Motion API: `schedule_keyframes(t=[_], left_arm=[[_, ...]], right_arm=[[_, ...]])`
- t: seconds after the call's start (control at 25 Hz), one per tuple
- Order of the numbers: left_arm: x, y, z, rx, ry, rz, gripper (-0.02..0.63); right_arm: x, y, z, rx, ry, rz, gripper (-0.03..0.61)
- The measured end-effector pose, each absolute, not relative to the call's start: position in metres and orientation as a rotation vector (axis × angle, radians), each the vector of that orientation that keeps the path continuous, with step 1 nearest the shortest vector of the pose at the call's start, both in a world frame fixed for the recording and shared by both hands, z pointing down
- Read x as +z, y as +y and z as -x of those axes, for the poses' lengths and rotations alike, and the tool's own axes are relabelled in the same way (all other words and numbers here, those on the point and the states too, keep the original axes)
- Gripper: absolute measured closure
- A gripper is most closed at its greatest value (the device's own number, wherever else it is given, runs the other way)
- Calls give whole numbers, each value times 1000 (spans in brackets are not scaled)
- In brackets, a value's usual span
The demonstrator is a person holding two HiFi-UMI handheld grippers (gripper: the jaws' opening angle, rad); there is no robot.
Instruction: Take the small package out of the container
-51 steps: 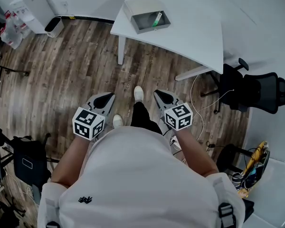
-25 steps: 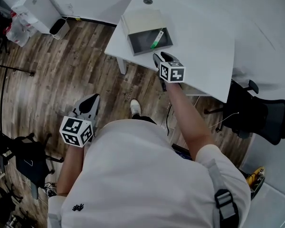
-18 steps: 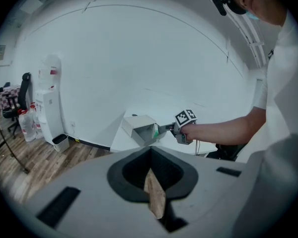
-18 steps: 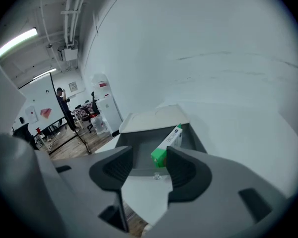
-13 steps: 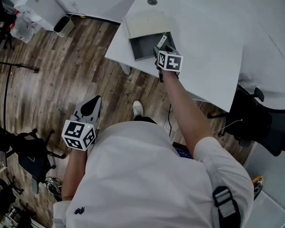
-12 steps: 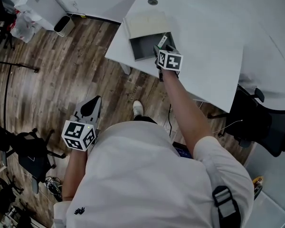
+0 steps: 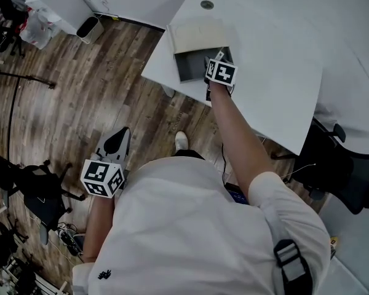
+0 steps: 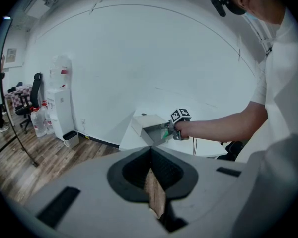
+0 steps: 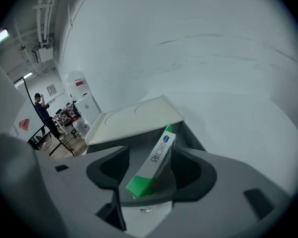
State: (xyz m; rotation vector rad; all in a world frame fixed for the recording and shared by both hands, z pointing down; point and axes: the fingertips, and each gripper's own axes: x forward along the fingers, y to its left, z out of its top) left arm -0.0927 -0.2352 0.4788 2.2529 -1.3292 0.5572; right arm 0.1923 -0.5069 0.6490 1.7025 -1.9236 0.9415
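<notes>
Green-and-white small package (image 9: 155,162) shows plainly only in the right gripper view, leaning tilted inside the grey container (image 9: 192,135); the head view gives just a sliver of it. The right gripper (image 7: 209,62) reaches into the container, its jaws spread wide and opening on either side of the package, not pinching it. The left gripper (image 7: 119,135) hangs low over the wooden floor (image 7: 67,109), jaws pressed together. The container sits near the bench (image 7: 270,48) corner, with broad white top to its right.

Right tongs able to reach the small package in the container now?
Likely yes: the right tongs are opening with the small package already between them, and the container stands open.
</notes>
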Motion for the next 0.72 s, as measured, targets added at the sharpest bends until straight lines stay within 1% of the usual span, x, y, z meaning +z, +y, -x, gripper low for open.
schedule_keyframes(t=[0.2,0.28,0.44,0.56,0.72], left_arm=[[479,-236,97,555,-1338,-2241,607],[478,-238,96,551,-1338,-2243,606],[477,-241,97,544,-1338,-2245,606],[476,-239,100,541,-1337,-2243,606],[477,-237,103,540,-1336,-2243,606]], right_arm=[[659,-507,-194,991,-1865,-1713,328],[661,-507,-198,989,-1845,-1724,377],[663,-506,-191,1054,-1859,-1710,394],[662,-508,-205,1022,-1805,-1766,451],[659,-509,-208,1041,-1797,-1788,465]])
